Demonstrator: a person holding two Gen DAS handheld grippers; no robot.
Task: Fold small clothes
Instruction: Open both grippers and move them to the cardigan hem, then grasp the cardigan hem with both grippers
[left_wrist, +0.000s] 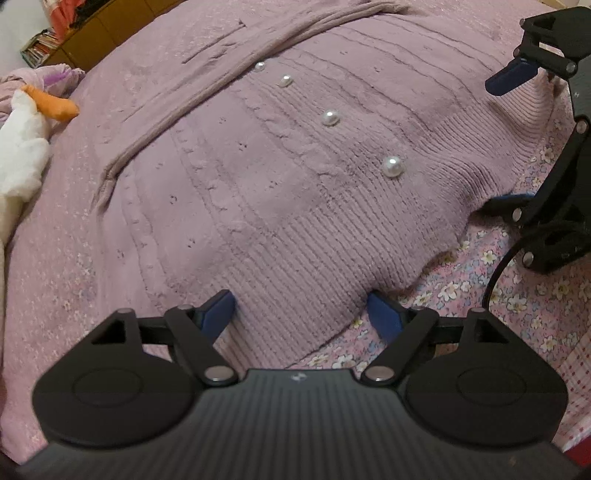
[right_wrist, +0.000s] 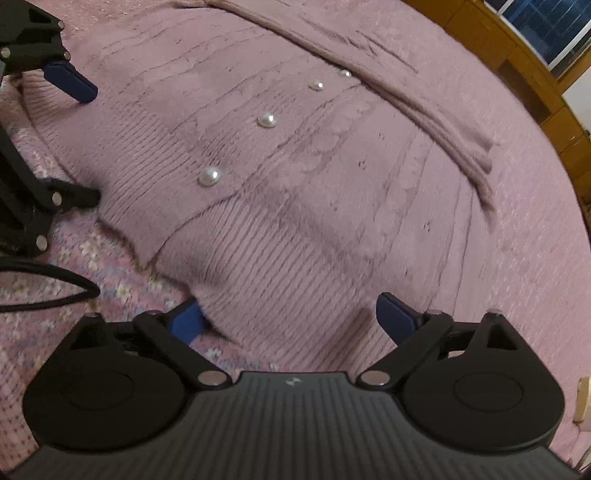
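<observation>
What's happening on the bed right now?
A person holds two grippers over a mauve knit cardigan with pearl buttons, spread flat on a bed cover. The left gripper and right gripper both straddle its ribbed hem, jaws open. Nothing is gripped, and no fold is made yet.

The left tongs (left_wrist: 301, 314) stand open over the ribbed hem of the pink cardigan (left_wrist: 280, 206); right tongs (left_wrist: 517, 140) at its far corner

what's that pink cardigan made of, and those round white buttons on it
The pink cardigan looks like soft fuzzy knit yarn: ribbed hem, cable rows. The round white buttons look like glossy faux pearl, probably plastic, each showing a bright highlight.
</observation>
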